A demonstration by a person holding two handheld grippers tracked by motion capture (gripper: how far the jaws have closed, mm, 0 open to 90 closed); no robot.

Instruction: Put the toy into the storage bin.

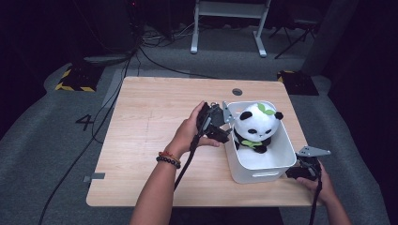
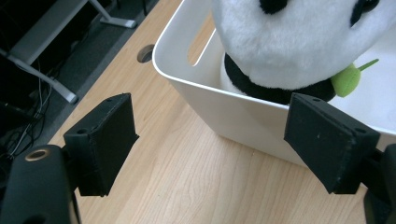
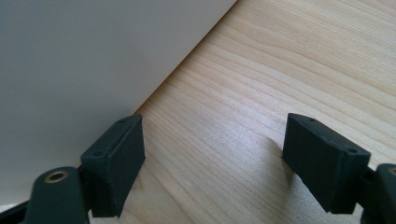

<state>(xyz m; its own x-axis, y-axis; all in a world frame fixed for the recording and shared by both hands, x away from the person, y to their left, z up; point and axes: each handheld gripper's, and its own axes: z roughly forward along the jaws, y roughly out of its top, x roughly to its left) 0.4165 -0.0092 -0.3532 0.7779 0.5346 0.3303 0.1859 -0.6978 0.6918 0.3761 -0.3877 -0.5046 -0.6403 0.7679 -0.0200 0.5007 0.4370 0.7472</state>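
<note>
The left gripper (image 1: 220, 123) hangs wide open and empty just beside the left wall of the white bin (image 1: 244, 174), where the plush panda (image 1: 255, 125) sits upright (its long axis vertical). The panda lies just right of this nearer tool; the right gripper (image 1: 307, 169), also open and empty, rests by the bin's near right corner.

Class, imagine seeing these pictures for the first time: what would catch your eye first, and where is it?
The black-and-white plush panda stands out, sitting in a white bin on the right of the wooden table. The left claw hangs open beside the bin's left wall, while the right claw waits open at its near right corner.
</note>
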